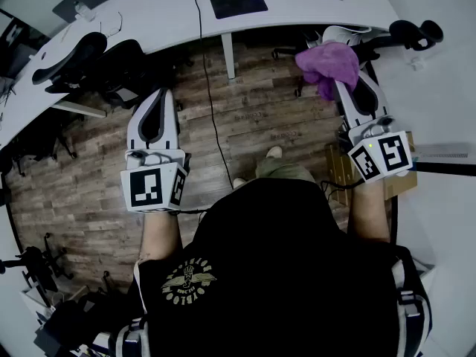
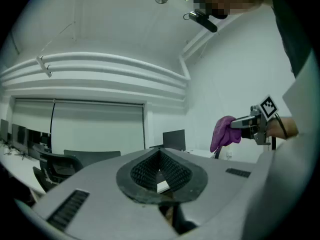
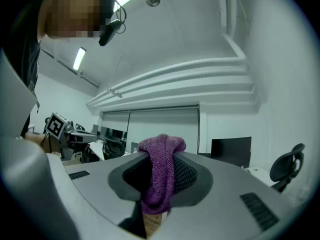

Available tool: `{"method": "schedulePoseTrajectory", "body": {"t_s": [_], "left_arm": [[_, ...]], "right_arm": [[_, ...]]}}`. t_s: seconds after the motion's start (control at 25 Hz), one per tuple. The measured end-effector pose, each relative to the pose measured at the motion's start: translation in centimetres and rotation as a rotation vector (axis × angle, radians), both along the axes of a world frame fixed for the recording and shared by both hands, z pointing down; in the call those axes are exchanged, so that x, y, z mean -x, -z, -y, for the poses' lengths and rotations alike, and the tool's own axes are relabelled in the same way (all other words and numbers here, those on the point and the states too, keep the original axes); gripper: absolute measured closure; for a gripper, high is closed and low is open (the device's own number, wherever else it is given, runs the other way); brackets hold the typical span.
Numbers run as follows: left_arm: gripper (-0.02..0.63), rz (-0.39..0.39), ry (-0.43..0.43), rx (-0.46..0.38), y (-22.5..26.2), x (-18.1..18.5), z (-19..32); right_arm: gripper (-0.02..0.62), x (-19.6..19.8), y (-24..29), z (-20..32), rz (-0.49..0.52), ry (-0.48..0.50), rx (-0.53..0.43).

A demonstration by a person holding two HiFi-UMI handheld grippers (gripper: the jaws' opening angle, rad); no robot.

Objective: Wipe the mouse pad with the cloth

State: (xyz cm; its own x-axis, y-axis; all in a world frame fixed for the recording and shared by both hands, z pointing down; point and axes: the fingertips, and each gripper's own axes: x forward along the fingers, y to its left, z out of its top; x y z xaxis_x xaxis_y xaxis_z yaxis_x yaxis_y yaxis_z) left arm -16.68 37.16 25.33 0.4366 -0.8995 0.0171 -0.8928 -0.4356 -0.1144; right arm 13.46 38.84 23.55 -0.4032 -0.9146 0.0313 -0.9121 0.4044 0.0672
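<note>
From the head view, the left gripper (image 1: 164, 95) was held out over the wooden floor with its jaws brought together and nothing in them. The right gripper (image 1: 336, 80) was raised level with it, and its tips were buried in the bunched purple knitted cloth (image 1: 328, 63). The dark rectangular mouse pad (image 1: 238, 1) lay on the curved white desk (image 1: 149, 22), ahead of both grippers, well apart from them and roughly between their lines. A thin black cable (image 1: 205, 73) hung from the desk edge just left of the pad.

In the left gripper view, the left gripper (image 2: 160, 170) showed its ribbed pads meeting at the tip, with only a hollow between them. Off to its right was the purple cloth (image 2: 223, 134), hanging from the right gripper (image 2: 239, 127). The pad was not in this view.

In the right gripper view, the right gripper (image 3: 160, 181) was clamped on a fold of the cloth (image 3: 161, 169), which spilled over the top of the jaws. The pad did not show here either.

The likely trouble lay in the grip and the pad. The cloth seemed to be pinched only by a fold, so dragging it across the pad might pull it free. With the left gripper idle, the pad could also slide on the smooth desk or catch the cable.
</note>
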Motion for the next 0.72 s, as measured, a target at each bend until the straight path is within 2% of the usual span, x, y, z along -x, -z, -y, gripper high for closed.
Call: {"method": "schedulePoseTrajectory", "body": {"t_s": [0.24,0.72], "left_arm": [[0.604,0.012,0.031,0.006,-0.5,-1.0,3.2],[0.604,0.041,0.085,0.034,-1.1,-3.6,12.9]], "right_arm": [[0.505,-1.4,-1.1,3.6,0.017,0.017,0.006],[0.505,-4.1,-3.2,14.8,0.021,0.069,0.041]]}}
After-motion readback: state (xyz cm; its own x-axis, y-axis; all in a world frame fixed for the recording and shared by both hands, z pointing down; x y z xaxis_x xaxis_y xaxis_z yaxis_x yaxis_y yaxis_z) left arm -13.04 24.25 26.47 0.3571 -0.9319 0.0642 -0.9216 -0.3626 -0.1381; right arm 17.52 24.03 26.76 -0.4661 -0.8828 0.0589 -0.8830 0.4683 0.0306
